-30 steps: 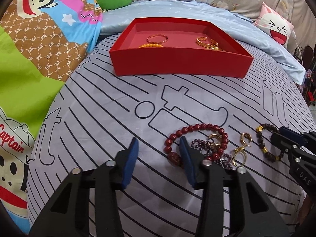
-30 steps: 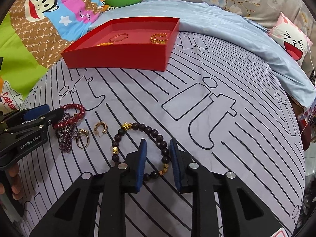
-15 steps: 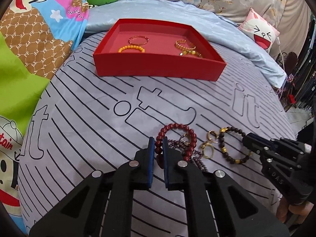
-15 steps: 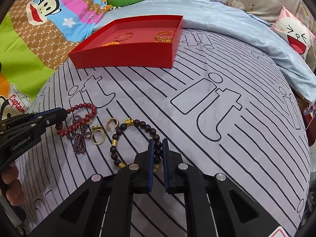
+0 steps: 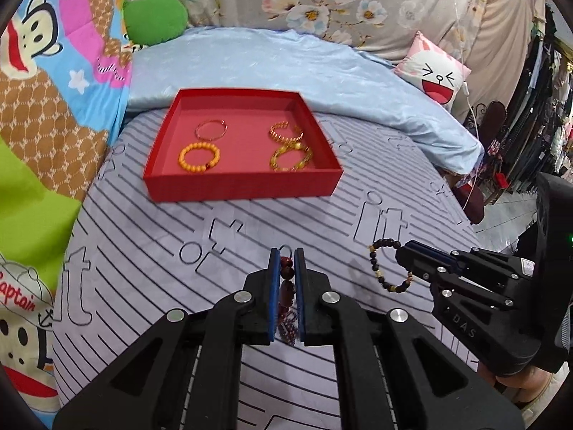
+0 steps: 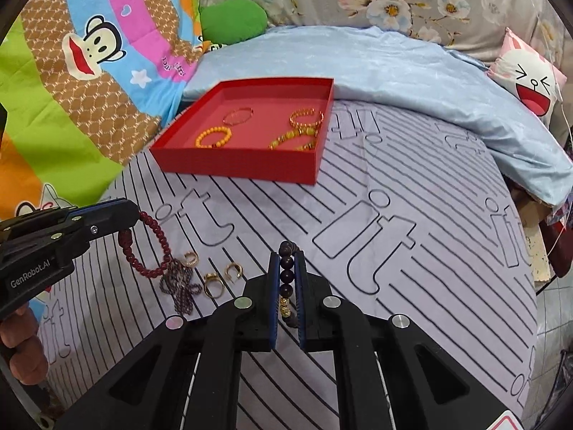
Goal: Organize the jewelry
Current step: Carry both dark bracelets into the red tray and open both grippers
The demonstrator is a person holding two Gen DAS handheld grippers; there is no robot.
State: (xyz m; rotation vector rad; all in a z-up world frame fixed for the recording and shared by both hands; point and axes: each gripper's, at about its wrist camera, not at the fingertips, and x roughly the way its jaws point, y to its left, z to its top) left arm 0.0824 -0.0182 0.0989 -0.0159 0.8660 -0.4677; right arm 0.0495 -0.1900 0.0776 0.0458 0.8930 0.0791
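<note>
My left gripper (image 5: pixel 286 256) is shut on a dark red bead bracelet (image 5: pixel 286 272) and holds it above the striped grey cloth; the bracelet hangs from it in the right wrist view (image 6: pixel 157 240). My right gripper (image 6: pixel 286 259) is shut on a dark brown bead bracelet (image 6: pixel 286 276), also lifted; it dangles in the left wrist view (image 5: pixel 379 268). A purple bead strand (image 6: pixel 181 285) and gold rings (image 6: pixel 214 283) lie on the cloth. A red tray (image 5: pixel 243 184) farther back holds several gold and orange bracelets (image 5: pixel 198 156).
A light blue quilt (image 5: pixel 286 64) lies behind the tray. A cartoon blanket (image 5: pixel 43 89) is on the left, a green cushion (image 5: pixel 155 18) at the back, and a pink face pillow (image 5: pixel 435 75) at the right. The bed edge drops off at right.
Both grippers closed on their bracelets and lifted them off the cloth. The views rose and now look further toward the red tray.
</note>
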